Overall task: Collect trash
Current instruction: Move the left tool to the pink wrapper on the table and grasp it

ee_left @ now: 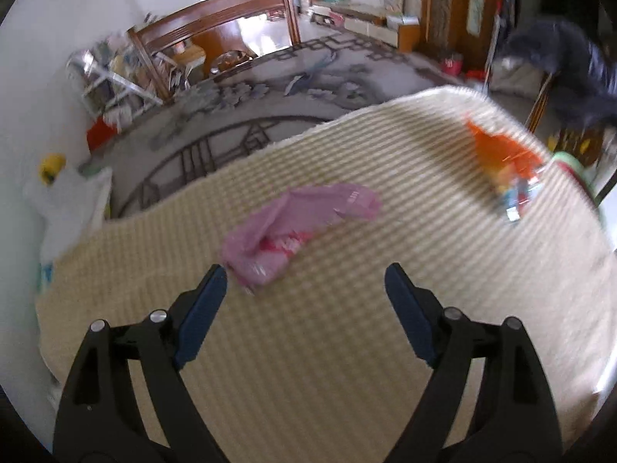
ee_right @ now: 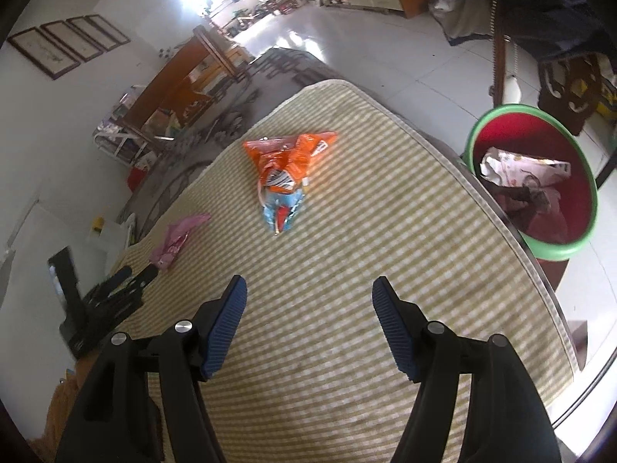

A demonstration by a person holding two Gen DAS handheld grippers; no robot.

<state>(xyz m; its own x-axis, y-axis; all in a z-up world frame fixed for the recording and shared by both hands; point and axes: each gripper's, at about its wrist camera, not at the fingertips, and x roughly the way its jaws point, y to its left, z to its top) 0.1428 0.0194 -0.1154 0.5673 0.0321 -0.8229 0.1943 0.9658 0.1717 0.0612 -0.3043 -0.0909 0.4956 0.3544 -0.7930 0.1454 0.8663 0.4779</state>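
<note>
Checked cloth covers the counter — left view blurred. Left claw wide, empty; pink wrapper at its twelve o'clock. Right claw wide, empty — orange wrapper at twelve, well apart.

no legible txt, print on orange snack bag & pink wrapper too blurred

Pink wrapper lies crumpled, far left on the checked cloth; orange-and-blue wrapper lies crumpled mid-cloth; green-rimmed red bin at right holds discarded wrappers.
</note>
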